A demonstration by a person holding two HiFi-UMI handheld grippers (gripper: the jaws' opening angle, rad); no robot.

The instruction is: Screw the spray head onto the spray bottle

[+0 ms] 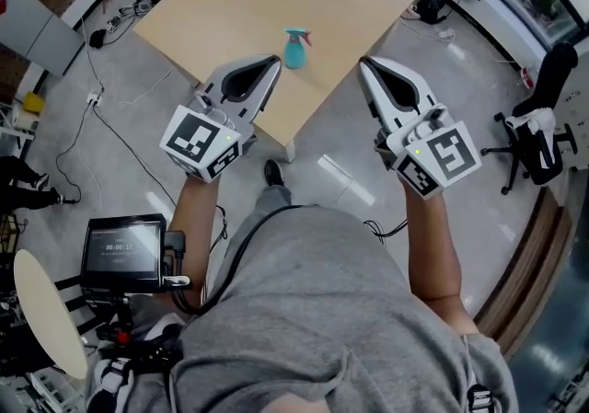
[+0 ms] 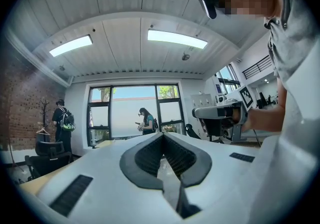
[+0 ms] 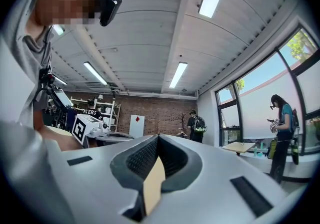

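Note:
A teal spray bottle [image 1: 294, 50] with a spray head on top stands upright near the front edge of the light wooden table [image 1: 230, 6]. My left gripper [image 1: 273, 61] is held just left of the bottle, jaws shut and empty. My right gripper [image 1: 363, 63] is to the right of it, past the table's corner, also shut with nothing in it. In the left gripper view the shut jaws [image 2: 162, 134] point level into the room, and the right gripper [image 2: 220, 115] shows beyond. The right gripper view shows its closed jaws [image 3: 158, 137]. The bottle appears in neither gripper view.
A person's grey shirt [image 1: 313, 310] fills the lower head view. A small screen on a stand [image 1: 124, 250] sits at lower left, cables [image 1: 101, 117] run over the floor, and an office chair [image 1: 543, 117] stands at right. People stand by the windows [image 2: 145, 120] [image 3: 280, 133].

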